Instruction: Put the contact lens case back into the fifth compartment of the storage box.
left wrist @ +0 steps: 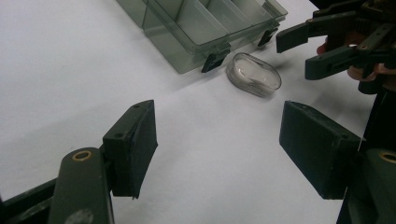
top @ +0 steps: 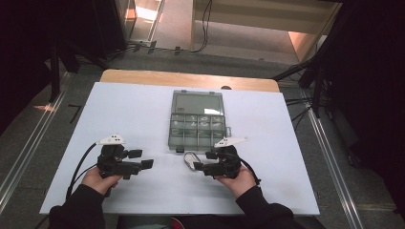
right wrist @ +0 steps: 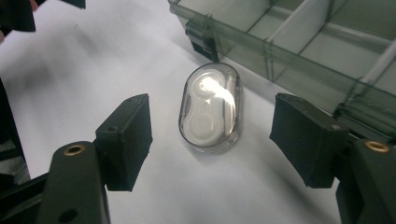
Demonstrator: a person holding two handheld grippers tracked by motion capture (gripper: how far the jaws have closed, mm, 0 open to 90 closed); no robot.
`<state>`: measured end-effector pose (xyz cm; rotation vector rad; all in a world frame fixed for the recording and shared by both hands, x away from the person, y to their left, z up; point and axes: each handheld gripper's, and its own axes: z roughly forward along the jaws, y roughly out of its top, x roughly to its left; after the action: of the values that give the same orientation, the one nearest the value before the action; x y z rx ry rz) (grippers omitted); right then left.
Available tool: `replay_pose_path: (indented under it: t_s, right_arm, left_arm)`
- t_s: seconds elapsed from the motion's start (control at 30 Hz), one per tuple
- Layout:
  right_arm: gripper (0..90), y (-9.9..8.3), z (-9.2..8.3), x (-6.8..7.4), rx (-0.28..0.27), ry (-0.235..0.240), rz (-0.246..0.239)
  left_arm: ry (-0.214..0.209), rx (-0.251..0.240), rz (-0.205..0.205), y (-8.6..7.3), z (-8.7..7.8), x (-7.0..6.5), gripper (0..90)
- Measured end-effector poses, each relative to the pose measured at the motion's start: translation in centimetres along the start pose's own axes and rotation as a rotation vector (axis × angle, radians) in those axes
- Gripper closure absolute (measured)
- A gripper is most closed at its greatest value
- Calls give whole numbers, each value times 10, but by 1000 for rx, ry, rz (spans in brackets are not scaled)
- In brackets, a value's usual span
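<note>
A smoky clear compartment box (top: 197,125) lies on the white board, lid flipped open toward the far side. Just before its front latch sits a small oval clear case (top: 191,161) with something white inside. My right gripper (top: 203,161) is open right beside that case. In the right gripper view the case (right wrist: 210,107) lies flat between the spread jaws of the right gripper (right wrist: 212,135), untouched. My left gripper (top: 142,159) is open and holds nothing, a hand's width left of the case. Its own view has the case (left wrist: 253,74) ahead of the left gripper (left wrist: 219,135).
The white board (top: 119,119) covers a wooden table whose far edge (top: 143,76) shows behind it. Several small items lie in the box's far compartments (top: 198,121). Dark stands and cables (top: 305,95) flank the table on the right, and floor rails (top: 28,143) run on the left.
</note>
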<state>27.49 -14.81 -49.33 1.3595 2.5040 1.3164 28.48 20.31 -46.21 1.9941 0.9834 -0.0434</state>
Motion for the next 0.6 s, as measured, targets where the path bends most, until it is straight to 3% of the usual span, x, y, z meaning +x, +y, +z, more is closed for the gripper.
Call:
replay_pose_path:
  t_s: [0.6]
  right_arm:
    - [291,5,23,5,68,-35,-42]
  left_arm:
    - [-3,1,-3,0,0,1,279]
